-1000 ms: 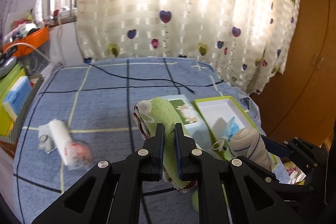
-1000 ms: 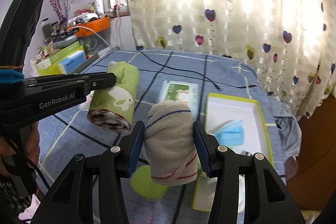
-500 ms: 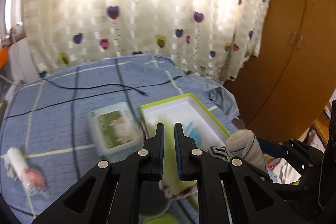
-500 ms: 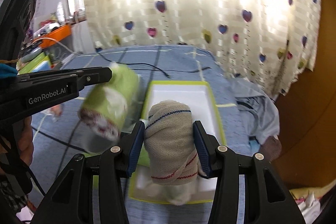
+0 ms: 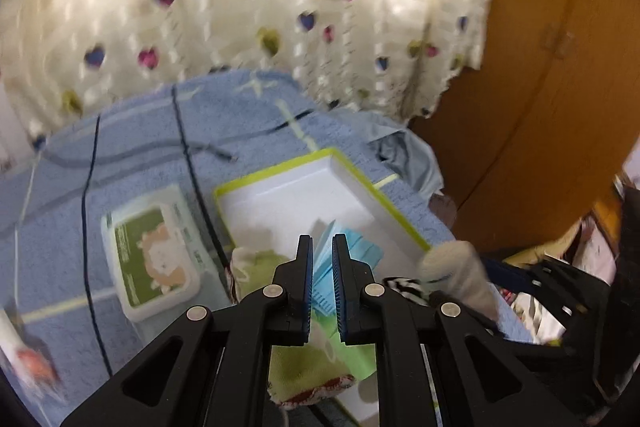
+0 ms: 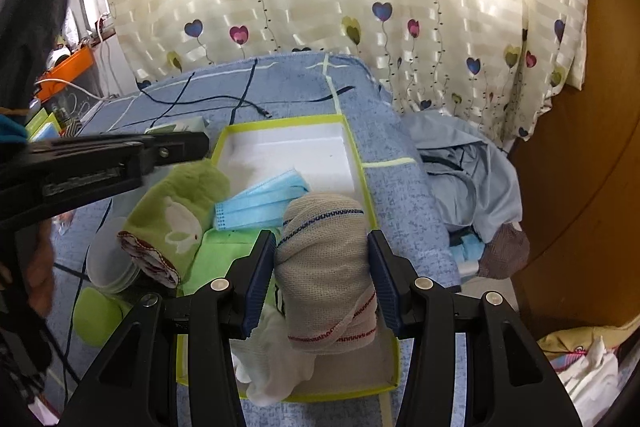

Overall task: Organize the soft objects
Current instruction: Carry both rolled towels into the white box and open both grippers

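My left gripper (image 5: 322,247) is shut on a rolled green towel (image 5: 308,367) with a white rabbit print, which hangs below its fingers. In the right wrist view that towel (image 6: 176,211) sits at the left rim of a white tray with a lime rim (image 6: 280,123), under the left gripper (image 6: 196,147). My right gripper (image 6: 322,239) is shut on a beige bandage roll (image 6: 324,267), held over the tray's near half. A blue face mask (image 6: 260,203), a lime cloth (image 6: 224,251) and a white cloth (image 6: 276,359) lie in the tray.
A wet-wipes pack (image 5: 152,251) lies left of the tray on the blue bed cover. A black cable (image 6: 248,103) runs behind the tray. A light blue garment (image 6: 468,163) is heaped at the bed's right edge beside a wooden wardrobe (image 6: 580,187). A green ball (image 6: 96,311) lies near left.
Both grippers have swung to the right and dipped, carrying their rolls from beside the wipes pack to over the tray. Neither grip has changed.
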Available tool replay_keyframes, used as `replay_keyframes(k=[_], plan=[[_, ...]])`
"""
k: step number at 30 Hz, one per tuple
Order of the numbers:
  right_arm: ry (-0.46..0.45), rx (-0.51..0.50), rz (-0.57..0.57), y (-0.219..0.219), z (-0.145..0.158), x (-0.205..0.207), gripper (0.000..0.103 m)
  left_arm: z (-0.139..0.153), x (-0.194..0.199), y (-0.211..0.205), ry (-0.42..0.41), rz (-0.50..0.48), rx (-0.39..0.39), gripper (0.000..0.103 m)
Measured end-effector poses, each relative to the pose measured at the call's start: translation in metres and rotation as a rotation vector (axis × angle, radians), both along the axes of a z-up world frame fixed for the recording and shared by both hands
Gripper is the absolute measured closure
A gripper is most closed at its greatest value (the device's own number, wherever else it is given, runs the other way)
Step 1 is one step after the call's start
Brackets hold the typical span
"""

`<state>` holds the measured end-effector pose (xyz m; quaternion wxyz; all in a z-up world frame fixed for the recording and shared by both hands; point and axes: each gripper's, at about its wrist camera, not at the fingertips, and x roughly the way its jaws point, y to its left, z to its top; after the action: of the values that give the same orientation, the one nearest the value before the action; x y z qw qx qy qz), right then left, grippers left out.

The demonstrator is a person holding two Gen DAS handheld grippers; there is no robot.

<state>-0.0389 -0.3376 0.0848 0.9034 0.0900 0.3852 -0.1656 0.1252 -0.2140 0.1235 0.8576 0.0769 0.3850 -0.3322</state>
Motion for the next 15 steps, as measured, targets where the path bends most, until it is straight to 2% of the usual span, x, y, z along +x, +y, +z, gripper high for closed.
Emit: replay_keyframes(k=[6, 15], plan=[[0.031, -0.002, 0.025, 0.004, -0.014, 0.012, 0.055, 0.006, 0.011, 0.022, 0.014, 0.067, -0.01, 0.094], [0.051, -0.01, 0.024, 0.006, -0.022, 0.021, 0.053, -0.003, 0.014, 0.035, 0.055, 0.094, -0.019, 0.089]])
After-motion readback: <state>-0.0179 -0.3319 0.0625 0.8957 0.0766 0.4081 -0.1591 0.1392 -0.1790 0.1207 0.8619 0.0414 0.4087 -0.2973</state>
